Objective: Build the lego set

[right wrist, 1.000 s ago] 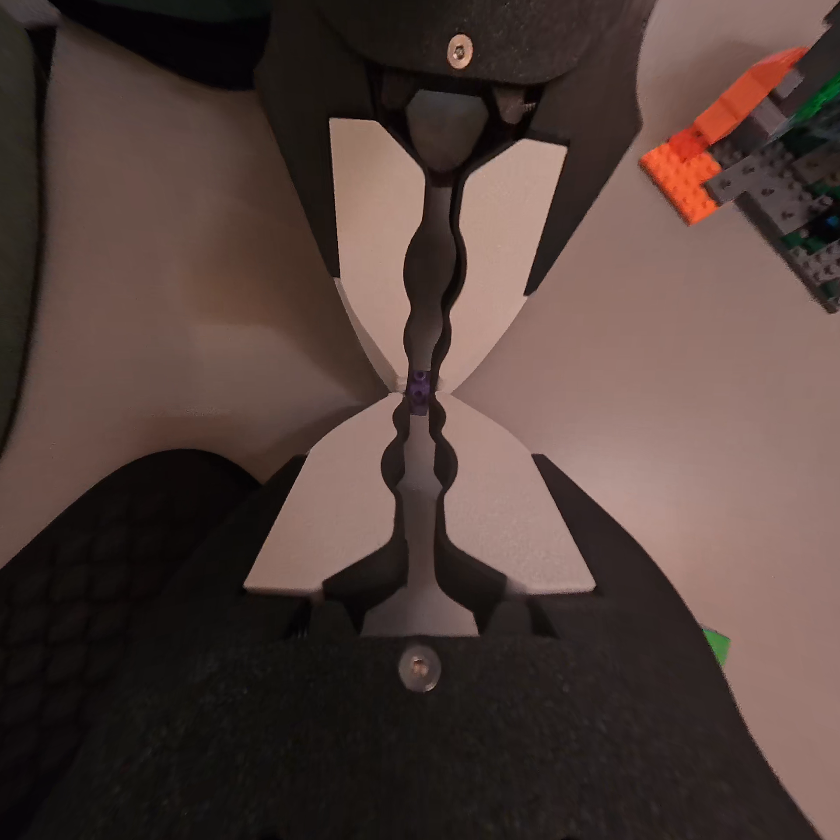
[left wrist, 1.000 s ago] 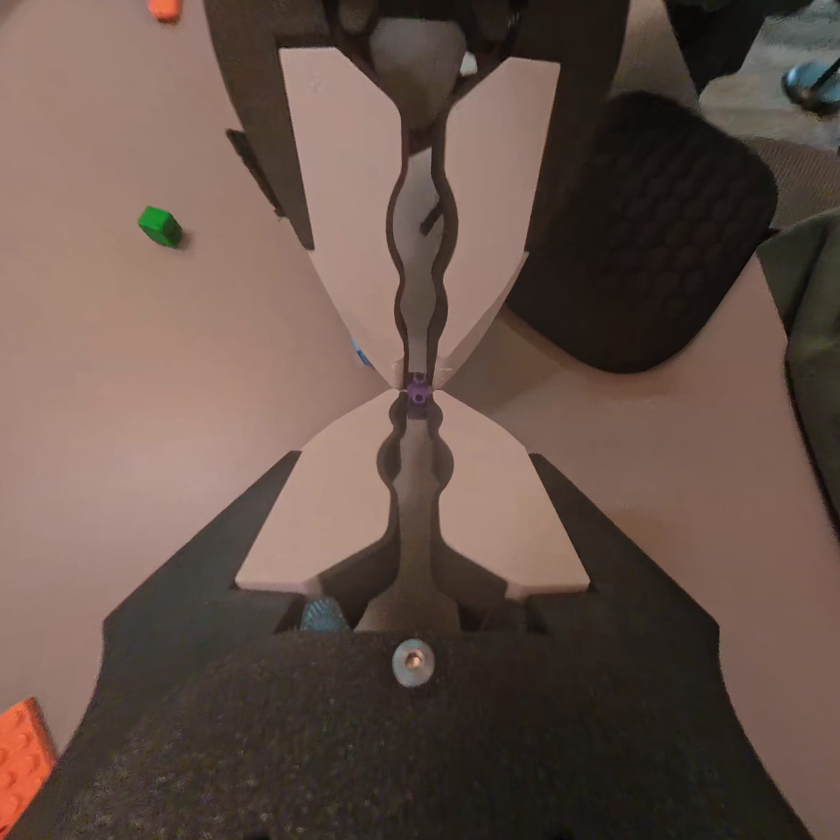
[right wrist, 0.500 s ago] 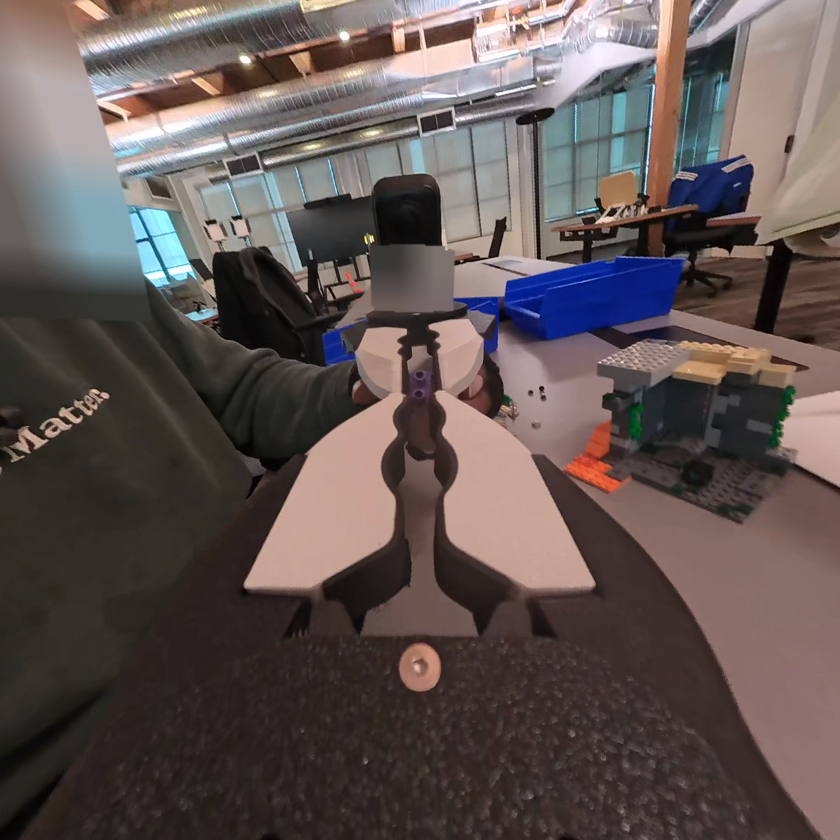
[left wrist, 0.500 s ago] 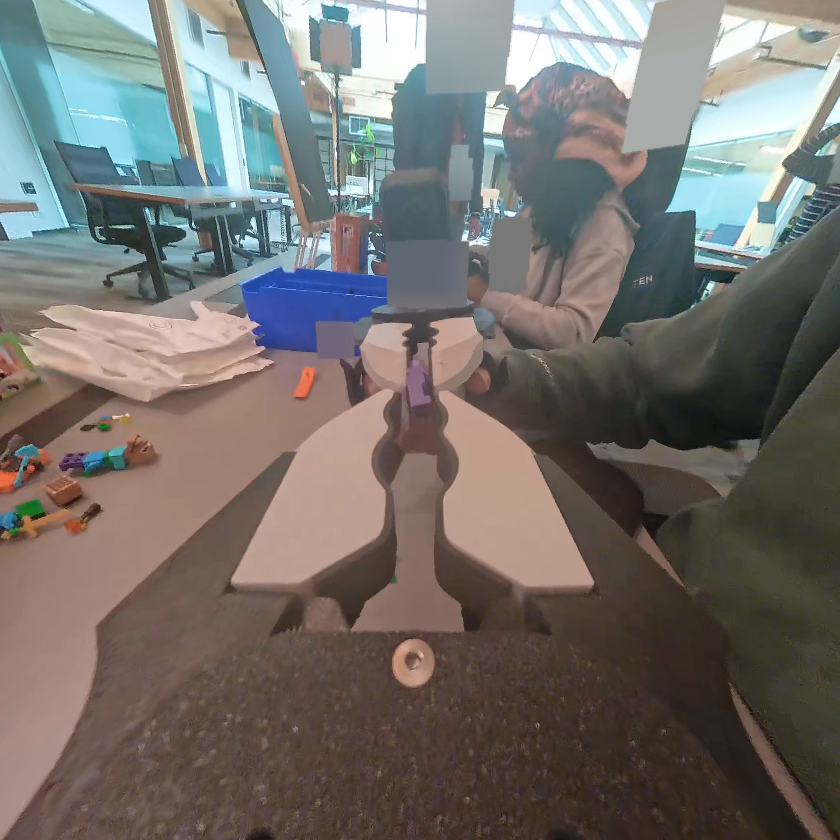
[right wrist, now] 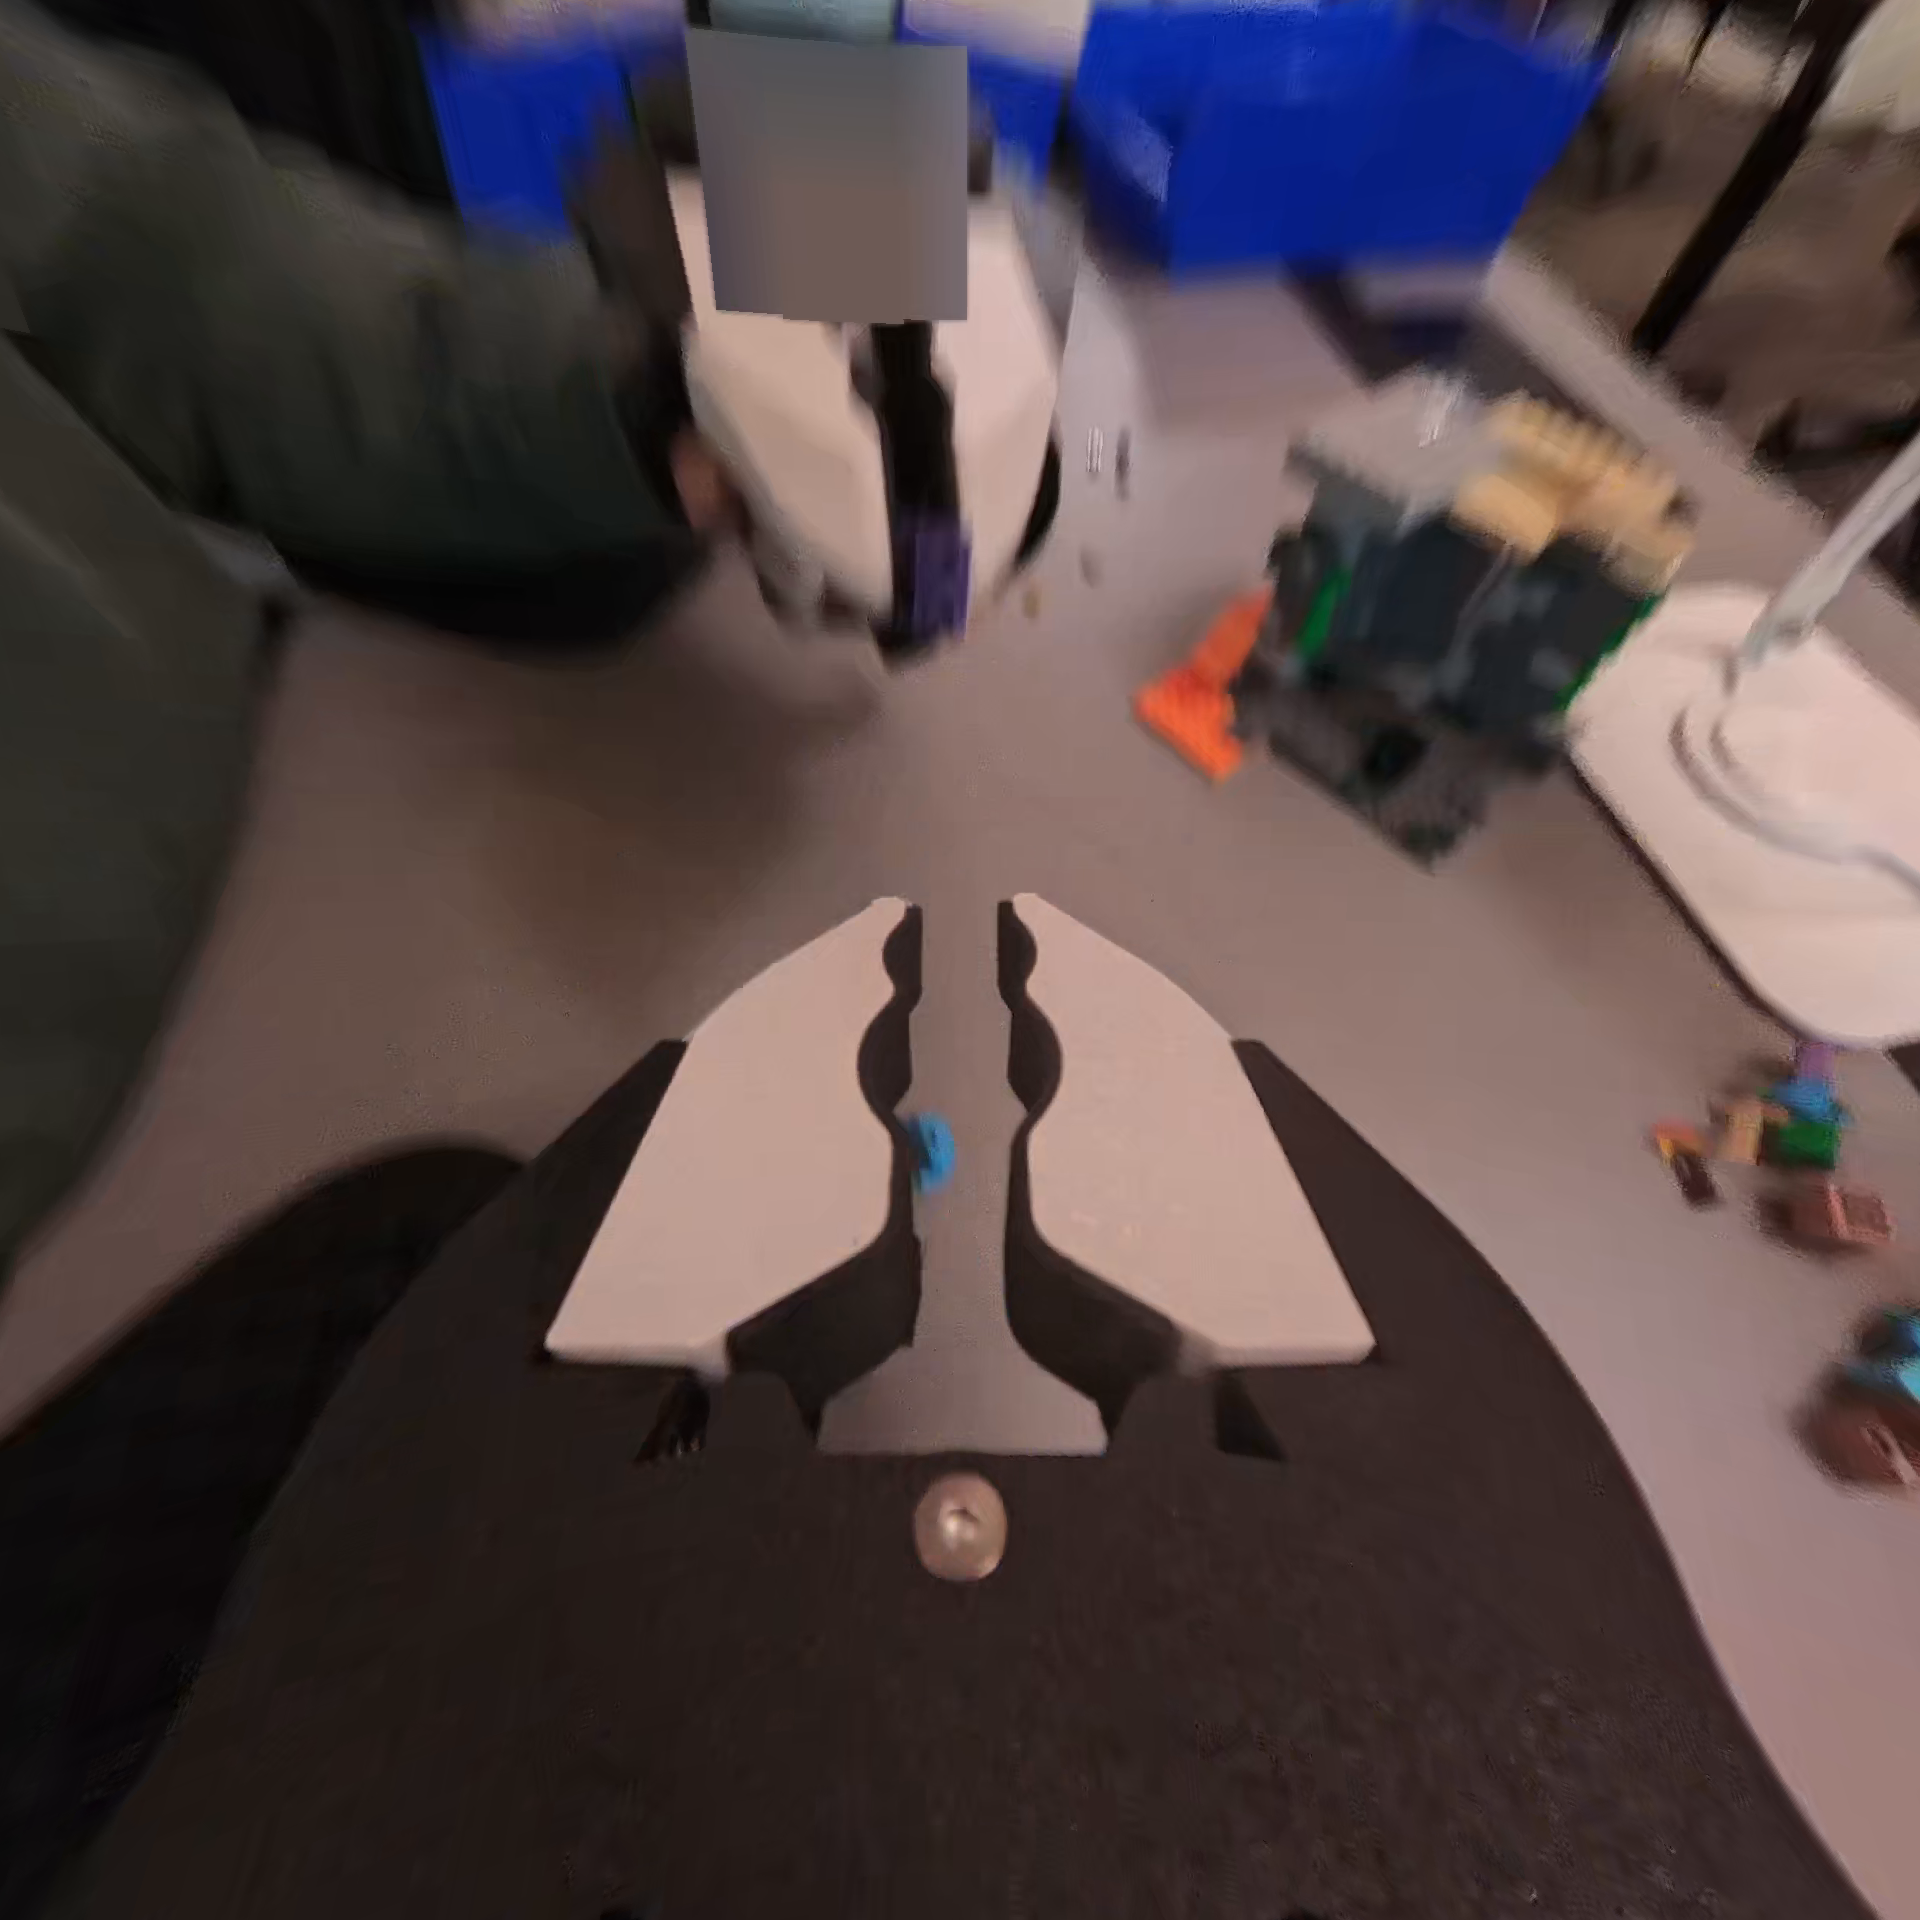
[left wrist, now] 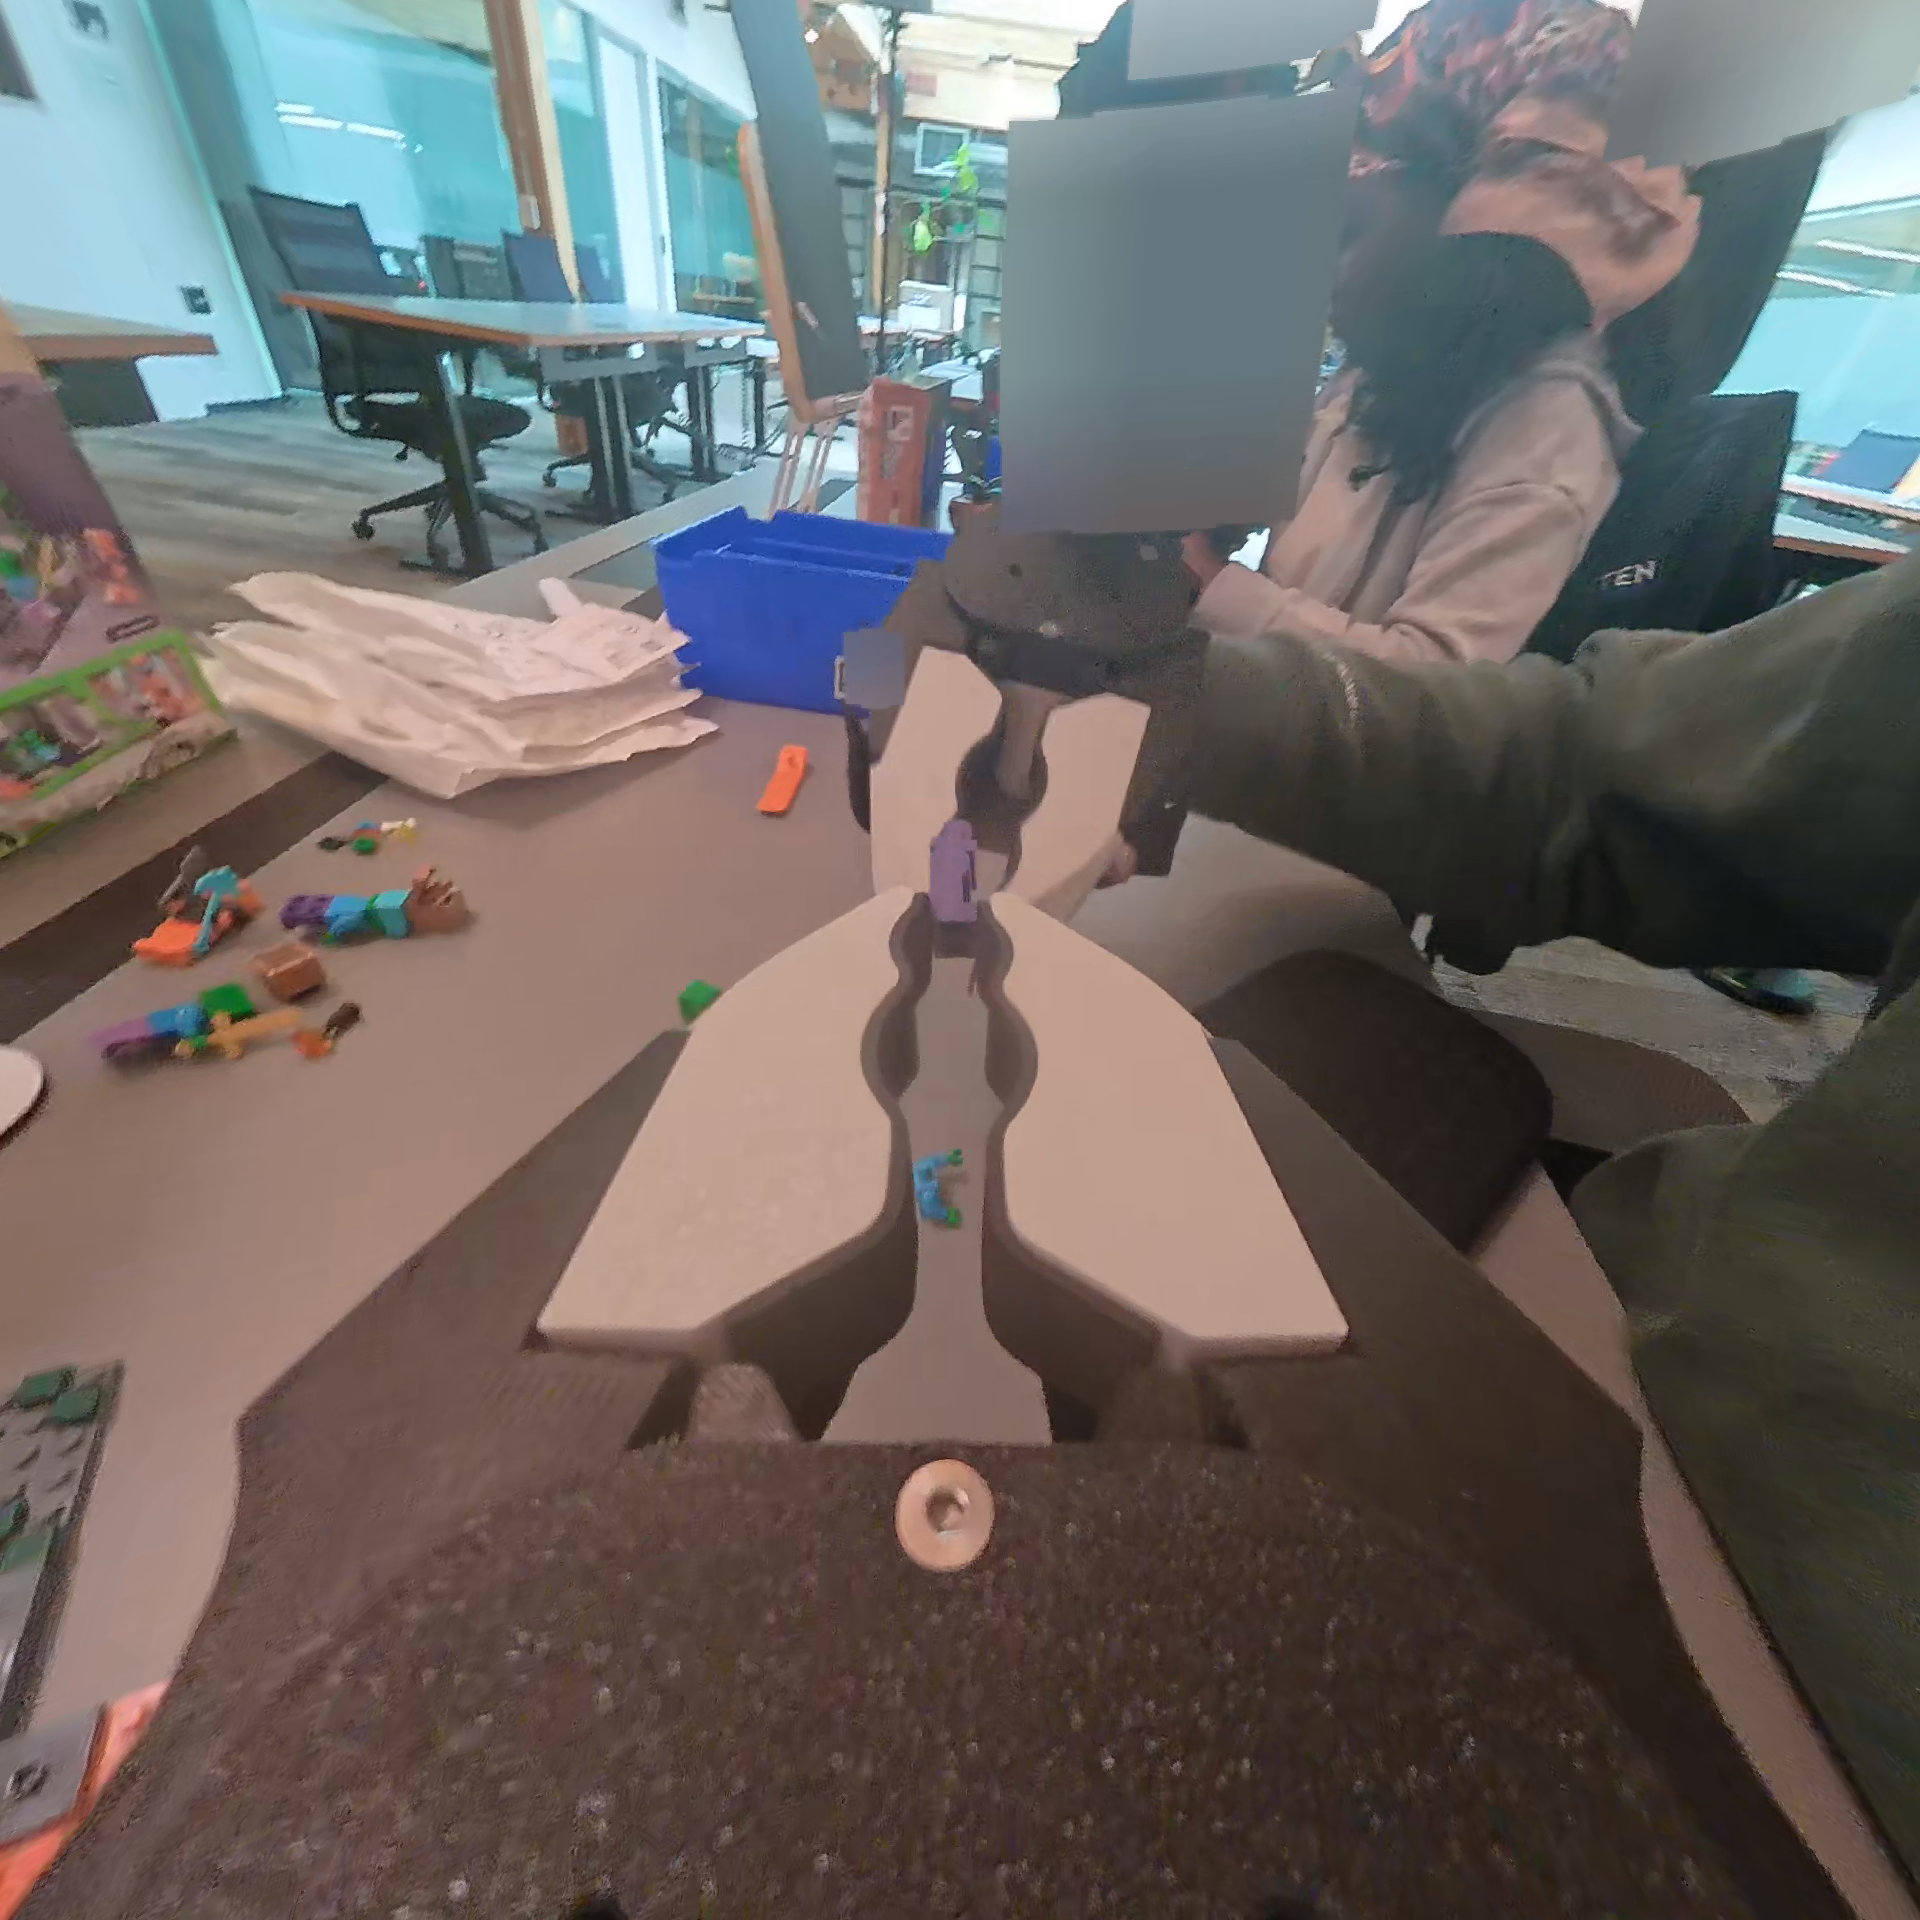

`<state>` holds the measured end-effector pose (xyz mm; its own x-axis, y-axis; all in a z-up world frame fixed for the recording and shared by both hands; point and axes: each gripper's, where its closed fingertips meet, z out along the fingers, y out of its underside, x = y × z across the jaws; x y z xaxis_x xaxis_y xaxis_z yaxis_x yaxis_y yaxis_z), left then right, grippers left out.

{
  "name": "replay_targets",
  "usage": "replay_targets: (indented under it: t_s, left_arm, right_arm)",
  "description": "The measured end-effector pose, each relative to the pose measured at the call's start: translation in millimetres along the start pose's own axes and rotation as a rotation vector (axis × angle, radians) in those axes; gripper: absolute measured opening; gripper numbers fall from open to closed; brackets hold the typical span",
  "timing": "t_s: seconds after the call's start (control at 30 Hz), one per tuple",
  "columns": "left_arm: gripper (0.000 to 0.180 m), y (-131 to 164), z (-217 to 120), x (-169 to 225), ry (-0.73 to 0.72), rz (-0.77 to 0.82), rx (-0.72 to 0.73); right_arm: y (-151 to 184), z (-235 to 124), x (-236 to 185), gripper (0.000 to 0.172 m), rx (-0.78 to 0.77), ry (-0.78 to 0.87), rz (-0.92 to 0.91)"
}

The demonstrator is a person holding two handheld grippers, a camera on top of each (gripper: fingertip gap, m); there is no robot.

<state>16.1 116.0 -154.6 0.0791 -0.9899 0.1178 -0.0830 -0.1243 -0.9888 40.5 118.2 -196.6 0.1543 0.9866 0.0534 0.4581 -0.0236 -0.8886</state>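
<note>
In the left wrist view my left gripper (left wrist: 951, 906) is shut on a small purple toy-brick piece (left wrist: 954, 868), which stands up out of its fingertips. My right gripper (left wrist: 1003, 821) faces it just beyond the piece, with its fingers spread and off the piece. In the blurred right wrist view my right gripper (right wrist: 958, 906) is open and empty above the grey table (right wrist: 623, 852). There the left gripper (right wrist: 914, 499) shows farther off with the purple piece (right wrist: 940, 561) at its tips. A tiny blue piece (left wrist: 938, 1184) lies on the table below both grippers.
A grey brick building (right wrist: 1455, 582) on an orange plate (right wrist: 1195, 707) and a white lamp base (right wrist: 1787, 810) stand to the right. In the left wrist view, toy figures (left wrist: 364, 914), a green brick (left wrist: 698, 1000), an orange piece (left wrist: 782, 779), white bags (left wrist: 447, 675) and a blue bin (left wrist: 790, 613) lie left; a black chair seat (left wrist: 1382, 1081) is right. One gripper's finger ends stand about 5 centimeters off the other's. From either gripper's tips it is about 30 centimeters to the grey brick building (right wrist: 1455, 582).
Both grippers pinched the purple piece tip to tip, pointing down, then tilted up. Now my right gripper has opened and drawn back. The piece stays in the left gripper.
</note>
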Motion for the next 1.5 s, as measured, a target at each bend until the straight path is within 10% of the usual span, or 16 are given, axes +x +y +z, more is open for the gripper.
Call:
replay_targets:
  t_s: [0.17,0.57,0.97,1.5]
  left_arm:
    - [0.008,18.7,-5.5,-3.9,-0.048,-0.036,-0.059]
    - [0.007,45.7,-5.7,-4.1,-0.031,-0.028,-0.146]
    - [0.008,28.5,-5.3,2.3,-0.032,-0.003,-0.063]
    - [0.007,18.0,-6.8,9.7,-0.012,-0.011,-0.034]
  right_arm:
    - [73.4,18.4,-6.3,0.018,-0.381,-0.032,-0.074]
    - [100.2,40.9,-9.0,0.008,-0.561,-0.174,-0.07]
    - [-41.7,-8.1,-2.0,0.007,0.352,-0.112,0.213]
    - [-46.8,6.4,-11.5,0.007,0.418,-0.112,0.254]
